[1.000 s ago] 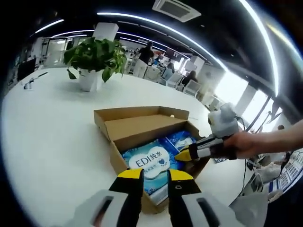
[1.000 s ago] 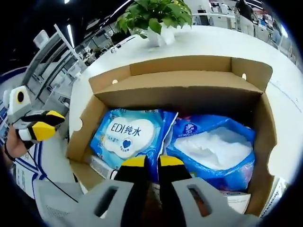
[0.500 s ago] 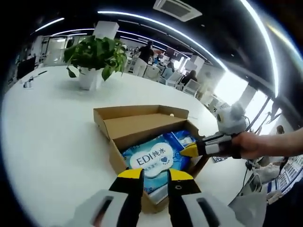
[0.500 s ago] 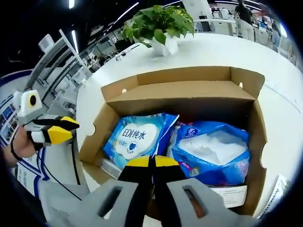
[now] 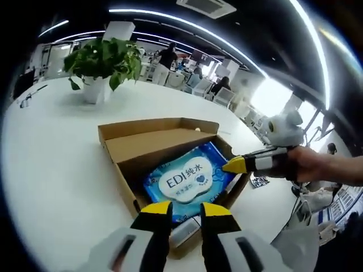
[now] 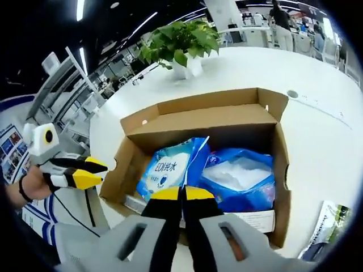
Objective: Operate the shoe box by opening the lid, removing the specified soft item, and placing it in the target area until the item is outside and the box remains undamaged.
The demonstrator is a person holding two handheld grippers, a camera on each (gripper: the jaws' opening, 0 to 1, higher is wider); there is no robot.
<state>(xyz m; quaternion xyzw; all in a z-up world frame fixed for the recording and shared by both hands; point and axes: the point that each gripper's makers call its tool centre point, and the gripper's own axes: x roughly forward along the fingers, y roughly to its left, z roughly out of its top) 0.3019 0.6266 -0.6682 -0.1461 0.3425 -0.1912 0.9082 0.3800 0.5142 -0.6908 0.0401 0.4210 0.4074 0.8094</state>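
One blue wipes pack (image 5: 188, 182) in the open shoe box (image 5: 120, 153) reads "EDI"

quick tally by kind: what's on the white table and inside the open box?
Cardboard shoe box, lid open: 1
Blue soft packs in the box: 2, the EDI wipes pack and a blue-and-white pack
Potted plant: 1
Printed packet on the table beside the box: 1
Total: 5
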